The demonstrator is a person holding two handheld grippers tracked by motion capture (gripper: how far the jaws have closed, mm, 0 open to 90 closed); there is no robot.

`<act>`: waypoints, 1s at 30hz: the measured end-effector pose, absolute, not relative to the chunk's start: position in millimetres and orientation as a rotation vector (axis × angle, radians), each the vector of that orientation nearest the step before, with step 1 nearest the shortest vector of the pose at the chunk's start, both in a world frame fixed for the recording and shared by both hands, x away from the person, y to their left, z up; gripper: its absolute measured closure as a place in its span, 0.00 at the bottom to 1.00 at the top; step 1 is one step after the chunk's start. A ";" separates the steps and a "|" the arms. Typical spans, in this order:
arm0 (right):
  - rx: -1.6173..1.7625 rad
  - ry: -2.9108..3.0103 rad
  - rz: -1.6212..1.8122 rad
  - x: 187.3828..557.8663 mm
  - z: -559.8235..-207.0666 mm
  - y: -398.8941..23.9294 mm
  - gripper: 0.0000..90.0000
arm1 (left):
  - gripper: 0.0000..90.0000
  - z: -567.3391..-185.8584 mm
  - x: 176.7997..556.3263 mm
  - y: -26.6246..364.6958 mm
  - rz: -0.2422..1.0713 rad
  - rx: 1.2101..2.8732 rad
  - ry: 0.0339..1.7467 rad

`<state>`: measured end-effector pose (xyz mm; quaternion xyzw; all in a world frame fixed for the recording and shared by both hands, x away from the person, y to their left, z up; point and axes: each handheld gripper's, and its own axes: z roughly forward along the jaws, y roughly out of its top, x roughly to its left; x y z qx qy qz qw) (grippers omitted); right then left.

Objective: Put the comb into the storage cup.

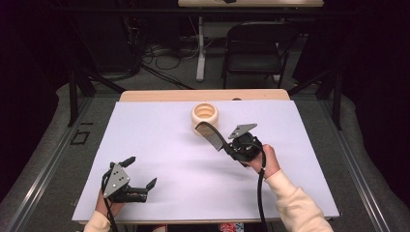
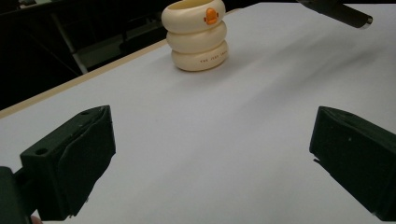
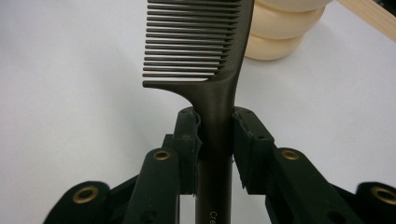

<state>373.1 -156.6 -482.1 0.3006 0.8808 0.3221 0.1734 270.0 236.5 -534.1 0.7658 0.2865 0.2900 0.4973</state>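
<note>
A dark comb is clamped by its handle in my right gripper, lifted off the white tabletop and pointing toward a cream ribbed cup that stands upright at the far middle. The comb's tip reaches close to the cup's near side. My left gripper rests low at the front left, jaws spread wide with nothing between them. In the left gripper view the comb's end crosses the top right corner.
The white table sheet ends in a wooden strip at the far edge. Beyond the table stand a black folding chair and a table leg, with cables on the floor.
</note>
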 end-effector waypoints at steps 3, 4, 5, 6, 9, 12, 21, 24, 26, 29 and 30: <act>0.853 2.483 0.923 373.6 -481.6 -157.6 0.80 | 0.00 -534.2 269.9 236.1 0.701 1.851 0.696; 0.858 2.481 0.925 373.6 -481.5 -157.7 0.80 | 0.00 -534.3 270.0 236.1 0.700 1.852 0.695; 0.863 2.477 0.929 373.7 -481.6 -157.8 0.80 | 0.00 -534.2 270.0 236.1 0.700 1.852 0.697; 0.864 2.475 0.934 374.0 -481.7 -157.9 0.80 | 0.00 -534.2 270.0 236.1 0.699 1.851 0.696; 0.865 2.462 0.942 374.3 -481.1 -158.4 0.80 | 0.00 -534.3 270.1 236.0 0.699 1.852 0.696; 0.870 2.458 0.946 374.6 -480.7 -158.9 0.80 | 0.00 -534.3 270.1 236.0 0.699 1.852 0.696; 0.890 2.440 0.966 377.9 -480.4 -161.6 0.80 | 0.00 -534.5 270.4 235.8 0.698 1.851 0.695; 0.895 2.428 0.975 379.2 -479.5 -162.2 0.80 | 0.00 -534.5 270.5 235.8 0.700 1.853 0.696; 0.896 2.420 0.982 380.0 -478.6 -162.4 0.80 | 0.00 -534.4 270.4 235.8 0.702 1.855 0.696; 0.893 2.411 0.988 381.0 -477.7 -163.2 0.80 | 0.00 -534.5 270.5 235.7 0.702 1.856 0.696; 0.897 2.407 0.993 381.2 -477.6 -163.2 0.80 | 0.00 -534.6 270.5 235.6 0.701 1.856 0.696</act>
